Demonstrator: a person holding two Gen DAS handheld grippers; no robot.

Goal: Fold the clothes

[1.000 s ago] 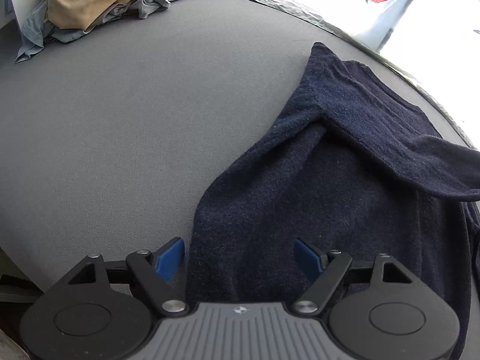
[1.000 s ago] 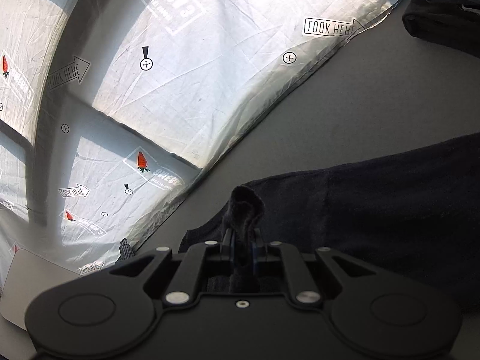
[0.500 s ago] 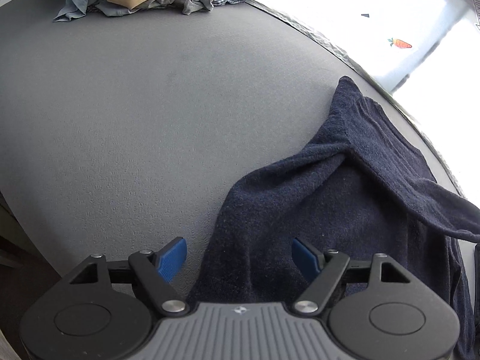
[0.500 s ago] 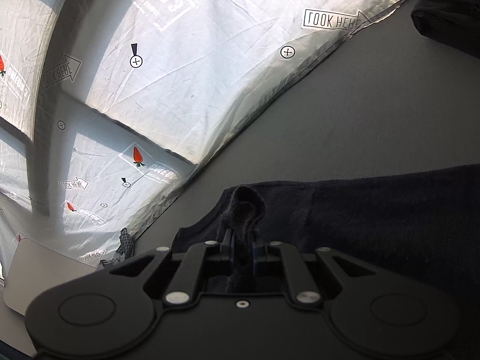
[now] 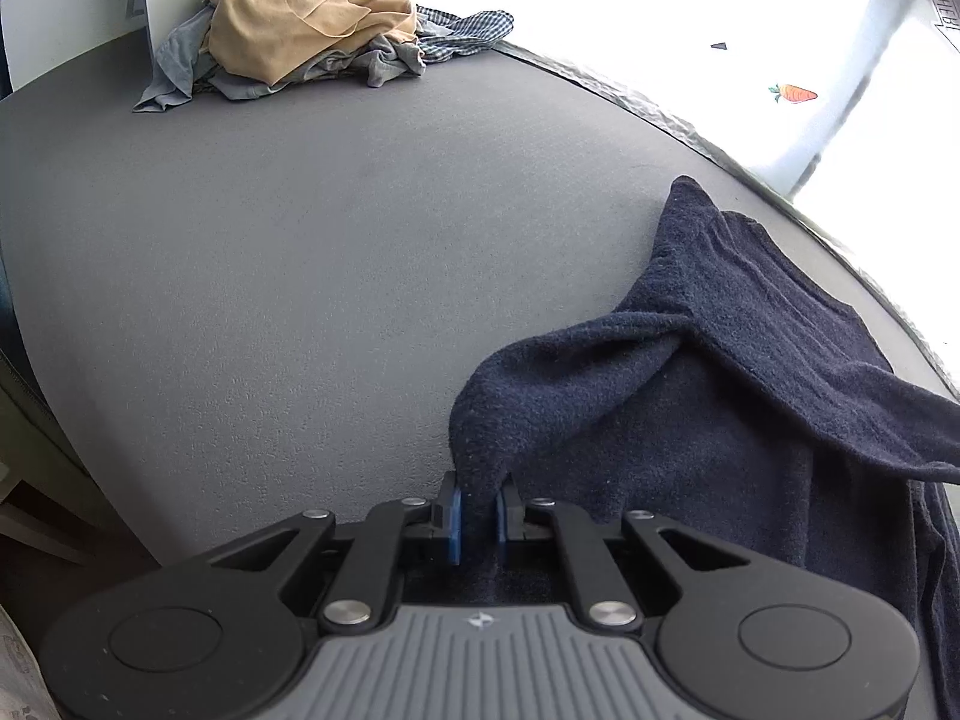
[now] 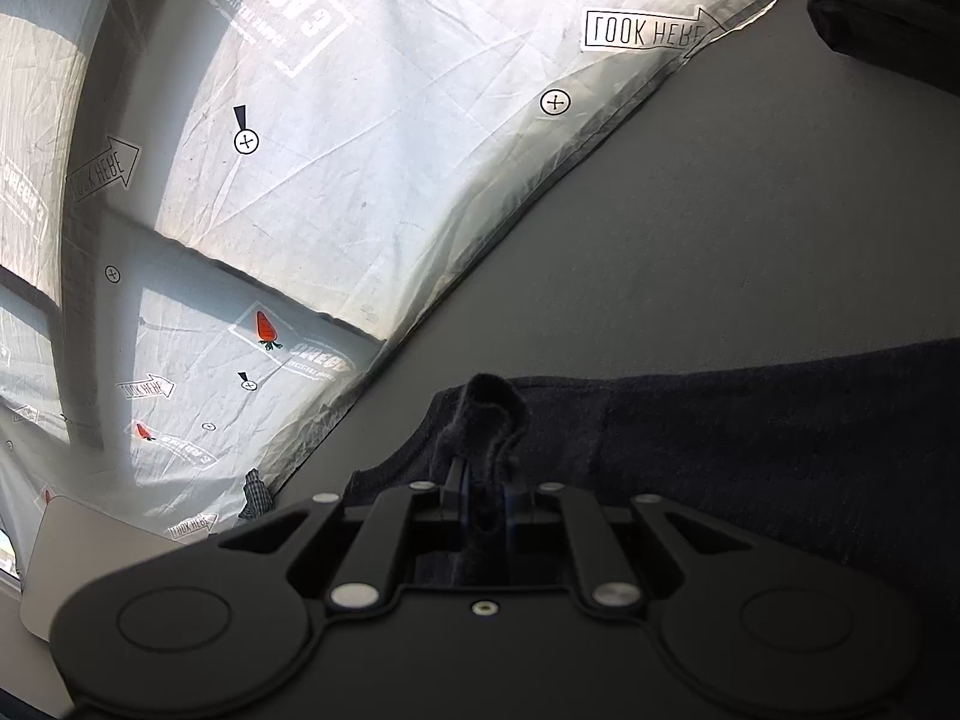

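Two grippers are both busy with one garment, the dark navy sweater (image 5: 750,396) that lies on the grey table (image 5: 300,276), spread toward the edge where the printed white sheet (image 6: 372,120) hangs. Our left gripper (image 5: 478,519) has just been closing, and now its blue pads (image 5: 454,519) pinch a corner of the sweater, which rises from the table in a small tent up to the jaws. Our right gripper (image 6: 485,507) is also closed on the same cloth: a bunched fold stands up between its fingers, and the rest of the sweater (image 6: 750,450) runs away to the right, flat on the table. We judge the fabric to be soft, thick and a little fuzzy, like fleece or knit; it will not slip easily from the pads, but it has no stiffness, so every part that we do not hold will hang and drag. It seems light enough for a two-point lift, though its weight can stretch it between the two grips. The best places to hold are corners or hems, taken through all layers, and we think both grips are near such edges. A pile of other clothes (image 5: 312,24), tan and grey, waits at the far side of the table, well apart.
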